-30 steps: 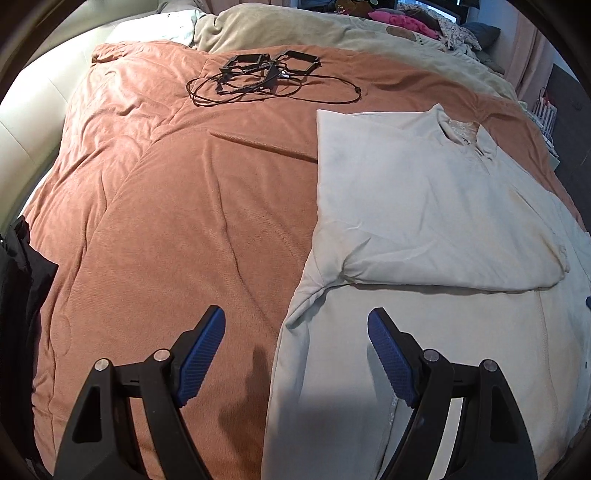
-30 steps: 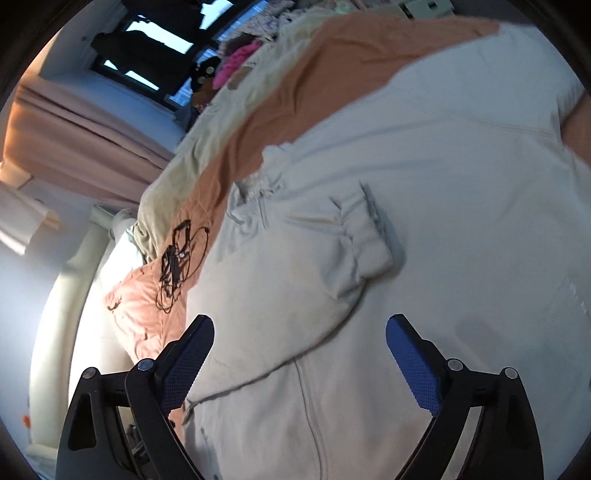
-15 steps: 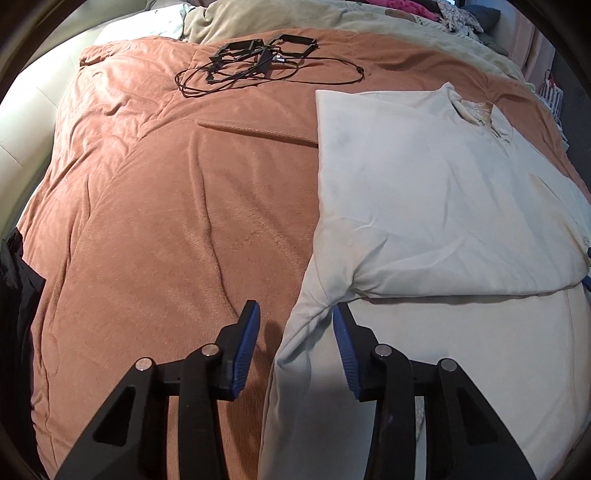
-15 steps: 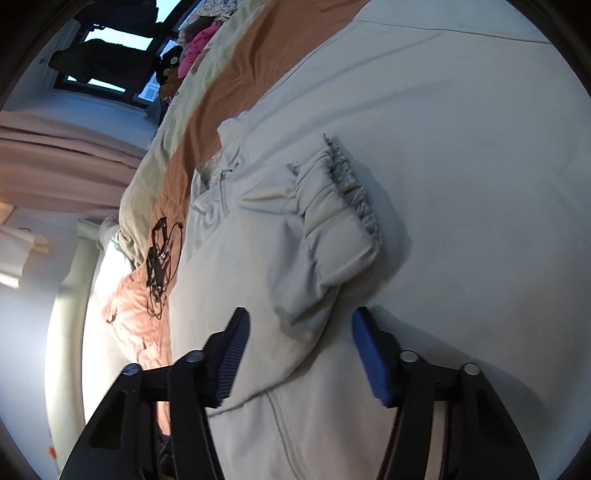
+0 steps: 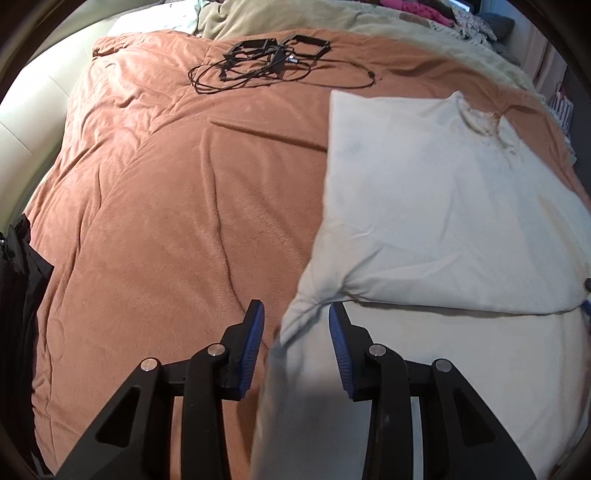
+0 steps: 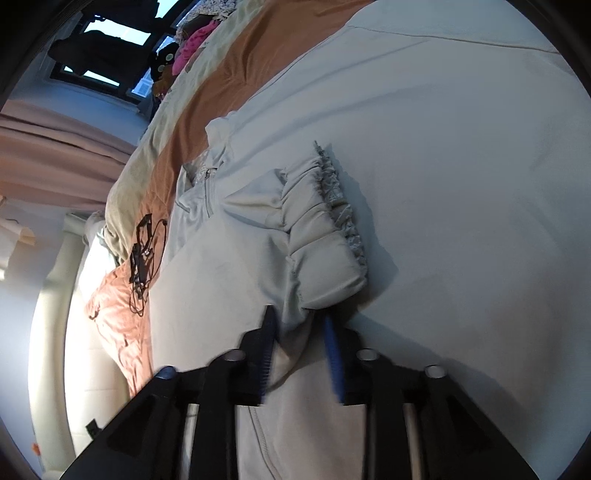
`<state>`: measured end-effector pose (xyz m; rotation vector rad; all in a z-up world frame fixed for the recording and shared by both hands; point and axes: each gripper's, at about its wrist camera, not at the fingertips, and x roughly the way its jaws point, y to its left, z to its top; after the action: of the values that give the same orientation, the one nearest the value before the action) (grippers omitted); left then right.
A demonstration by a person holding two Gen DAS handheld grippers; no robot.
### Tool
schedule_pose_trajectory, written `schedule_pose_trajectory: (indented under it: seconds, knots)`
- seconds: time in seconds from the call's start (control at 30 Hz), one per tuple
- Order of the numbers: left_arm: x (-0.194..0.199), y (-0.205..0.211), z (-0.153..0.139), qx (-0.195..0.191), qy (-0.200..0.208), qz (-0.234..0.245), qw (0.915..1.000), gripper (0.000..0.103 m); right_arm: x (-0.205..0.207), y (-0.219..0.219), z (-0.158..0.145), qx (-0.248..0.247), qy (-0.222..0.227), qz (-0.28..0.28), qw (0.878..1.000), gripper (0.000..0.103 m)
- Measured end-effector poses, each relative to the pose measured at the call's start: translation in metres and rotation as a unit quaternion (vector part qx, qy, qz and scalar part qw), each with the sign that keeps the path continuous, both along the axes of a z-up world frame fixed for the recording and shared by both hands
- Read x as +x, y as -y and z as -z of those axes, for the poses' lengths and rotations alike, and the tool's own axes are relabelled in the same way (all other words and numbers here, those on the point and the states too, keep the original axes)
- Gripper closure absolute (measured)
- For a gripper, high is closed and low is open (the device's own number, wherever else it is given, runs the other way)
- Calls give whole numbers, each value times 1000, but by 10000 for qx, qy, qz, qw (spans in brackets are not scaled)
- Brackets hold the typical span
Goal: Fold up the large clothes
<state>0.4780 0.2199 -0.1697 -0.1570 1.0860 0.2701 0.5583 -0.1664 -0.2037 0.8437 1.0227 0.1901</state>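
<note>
A large cream jacket (image 5: 436, 206) lies on an orange bed cover (image 5: 177, 206), its left sleeve folded across the body. My left gripper (image 5: 295, 325) straddles the jacket's left edge where the sleeve fold bunches, its jaws narrowed with cloth between them. In the right wrist view the same jacket (image 6: 461, 155) fills the frame. My right gripper (image 6: 299, 325) has its jaws close around the folded sleeve (image 6: 314, 236) just behind its gathered cuff (image 6: 343, 218).
A tangle of black cable and frames (image 5: 273, 59) lies at the far end of the bed cover, also in the right wrist view (image 6: 142, 251). A beige blanket (image 5: 406, 33) and piled clothes (image 6: 192, 48) sit beyond. Dark cloth (image 5: 18, 295) hangs at the left bed edge.
Both grippers have moved forward and down onto the jacket and narrowed from wide open. The left now pinches the side edge, the right the folded sleeve.
</note>
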Motion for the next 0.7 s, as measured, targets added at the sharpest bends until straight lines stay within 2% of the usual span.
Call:
schedule_pose_trajectory:
  seconds: [0.03,0.13,0.17,0.2,0.33,0.5,0.7]
  knots:
    - [-3,3,-7,-84,42,29,10000,65,-3,4,-3,8,39,13,10000,52]
    - [-9,13,-27,-292,168,176,9993,65,-22,22,-19,-115,224,256,9994,31]
    - [-10,18,-34,-355,223,228,9989,65,-29,29,-24,-116,290,331,9990,30]
    - [-12,22,-39,-418,263,271,9984,61,-33,34,-28,-104,328,348,9988,30]
    - [-14,45,-60,-667,532,475,9952,27,-54,58,-42,-221,385,326,9985,30]
    - [-9,89,-74,-762,683,805,9915,26,-80,106,-61,-477,437,493,9967,30]
    - [-3,153,-86,-595,817,1308,9862,26,-106,172,-86,-850,577,829,9913,30]
